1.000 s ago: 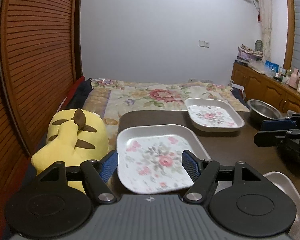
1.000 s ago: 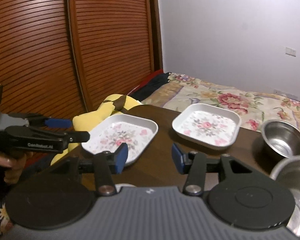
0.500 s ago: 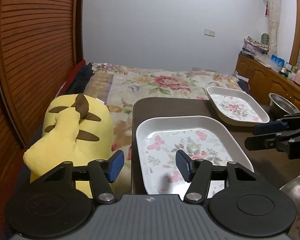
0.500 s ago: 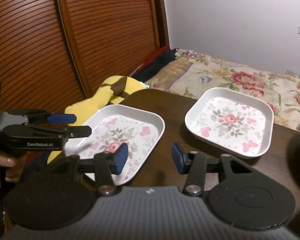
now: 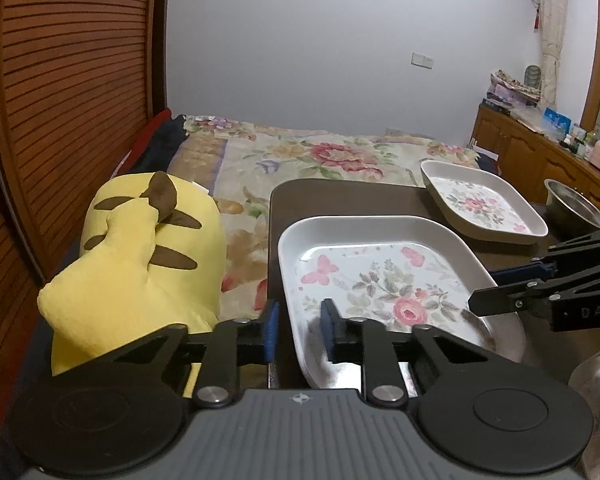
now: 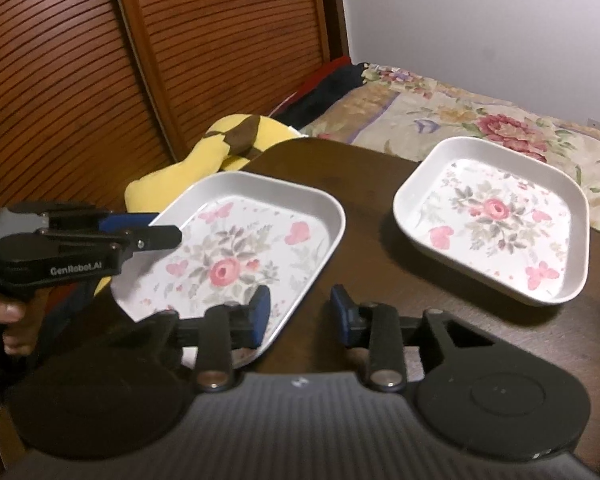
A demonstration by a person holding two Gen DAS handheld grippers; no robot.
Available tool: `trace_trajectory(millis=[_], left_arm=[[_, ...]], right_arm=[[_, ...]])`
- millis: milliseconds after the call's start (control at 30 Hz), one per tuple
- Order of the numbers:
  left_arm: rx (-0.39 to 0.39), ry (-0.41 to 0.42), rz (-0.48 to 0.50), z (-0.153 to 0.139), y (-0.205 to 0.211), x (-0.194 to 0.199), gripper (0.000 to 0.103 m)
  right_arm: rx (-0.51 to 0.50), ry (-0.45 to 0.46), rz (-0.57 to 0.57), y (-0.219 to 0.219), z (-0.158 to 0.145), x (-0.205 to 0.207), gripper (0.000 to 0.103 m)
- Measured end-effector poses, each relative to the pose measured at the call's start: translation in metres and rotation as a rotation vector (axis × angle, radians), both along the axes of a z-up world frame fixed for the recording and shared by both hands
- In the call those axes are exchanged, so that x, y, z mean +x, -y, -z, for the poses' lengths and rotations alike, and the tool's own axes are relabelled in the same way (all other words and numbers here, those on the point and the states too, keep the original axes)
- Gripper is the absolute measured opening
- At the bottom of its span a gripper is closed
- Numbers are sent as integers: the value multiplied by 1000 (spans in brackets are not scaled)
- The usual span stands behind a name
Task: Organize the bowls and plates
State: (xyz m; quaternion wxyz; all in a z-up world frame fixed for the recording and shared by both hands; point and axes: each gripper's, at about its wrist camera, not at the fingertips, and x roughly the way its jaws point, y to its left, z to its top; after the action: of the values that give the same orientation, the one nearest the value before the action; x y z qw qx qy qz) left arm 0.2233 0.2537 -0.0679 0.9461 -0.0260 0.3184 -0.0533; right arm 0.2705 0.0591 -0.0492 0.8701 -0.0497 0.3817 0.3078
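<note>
A dark brown table [image 6: 380, 216] carries two floral plates [image 6: 240, 256] [image 6: 496, 220] well apart.

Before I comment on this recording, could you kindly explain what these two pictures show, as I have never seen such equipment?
There is no robot here: a person holds a two-finger gripper in each hand, and each gripper carries a wide-angle camera looking along its fingers. One picture comes from the left gripper, the other from the right gripper; each also sees the other gripper from the side. On the dark table lie two square floral plates, with a steel bowl at the far right. A yellow plush toy sits beside the table. The left gripper is shut on the rim of the near plate. The right gripper's jaws are closing with that plate's opposite rim between them, not yet pinching it. The far plate is untouched.
</note>
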Motion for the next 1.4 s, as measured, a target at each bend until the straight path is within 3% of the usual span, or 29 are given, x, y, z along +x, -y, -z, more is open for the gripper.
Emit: trace_trajectory(millis=[767, 1400], left_arm=[[17, 30, 5, -15, 12, -12, 9], [52, 95, 35, -56, 52, -37, 9]], right_arm=[[-4, -13, -11, 5, -2, 0, 20], [28, 65, 47, 43, -40, -28, 20]])
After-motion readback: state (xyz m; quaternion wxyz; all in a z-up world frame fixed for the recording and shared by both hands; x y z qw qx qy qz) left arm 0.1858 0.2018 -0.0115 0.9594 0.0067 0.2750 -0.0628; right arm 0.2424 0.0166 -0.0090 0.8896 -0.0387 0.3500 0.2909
